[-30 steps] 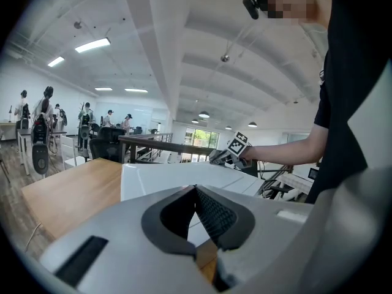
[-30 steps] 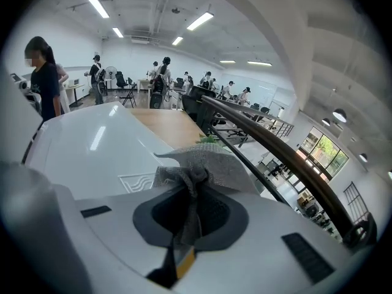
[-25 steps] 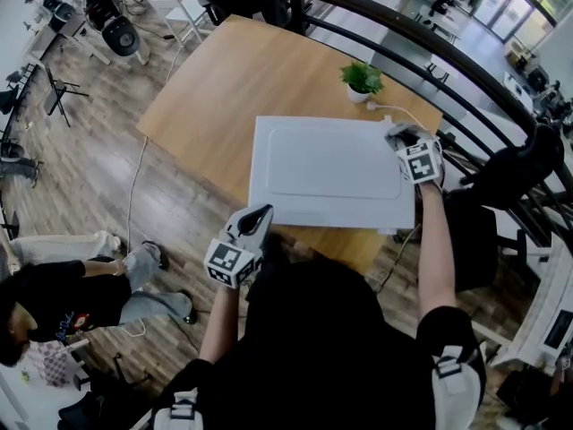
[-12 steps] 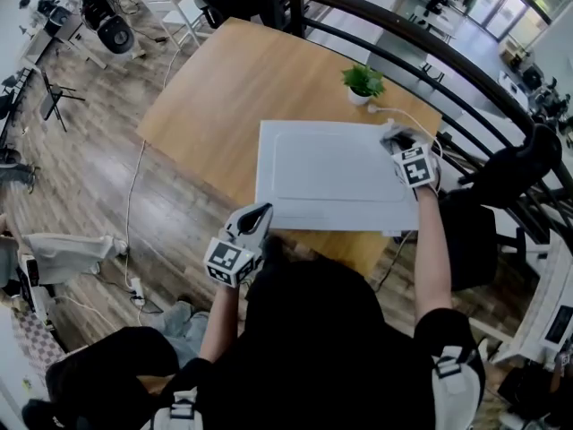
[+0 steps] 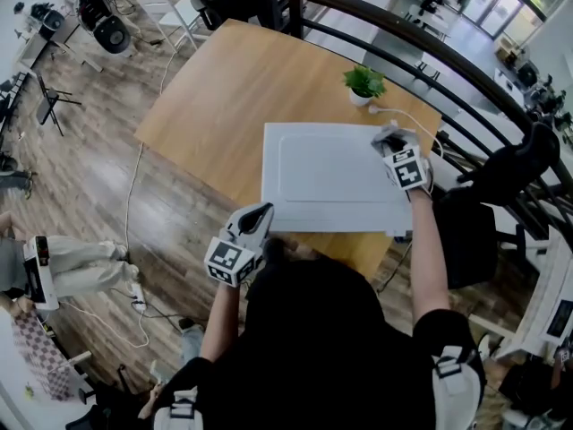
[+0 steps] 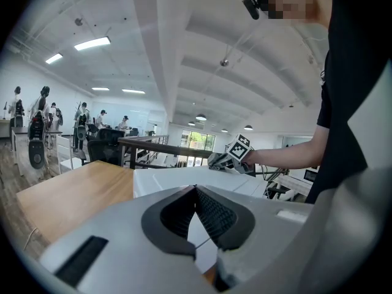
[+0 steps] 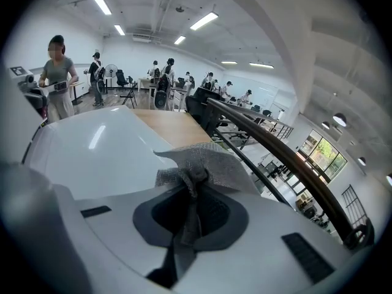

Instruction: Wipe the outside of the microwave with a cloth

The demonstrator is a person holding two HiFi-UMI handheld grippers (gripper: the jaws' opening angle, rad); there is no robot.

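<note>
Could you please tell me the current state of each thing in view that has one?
White box-shaped microwave: standing on the wooden table, door state not visible.
Grey woven cloth: bunched, pinched in jaws, spread on the microwave's top.
Right gripper: shut on the cloth.
Left gripper: shut, empty, near the microwave's front left corner.
Small green potted plant: upright.

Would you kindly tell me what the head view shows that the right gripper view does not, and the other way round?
Only the head view shows the potted plant beyond the microwave, the white cable near the plant, and the left tongs held off the microwave's near left corner. Only the right gripper view shows the cloth bunched and clamped between the jaws of the right tongs. Both show the microwave's white top, the wooden table and the dark railing.
</note>
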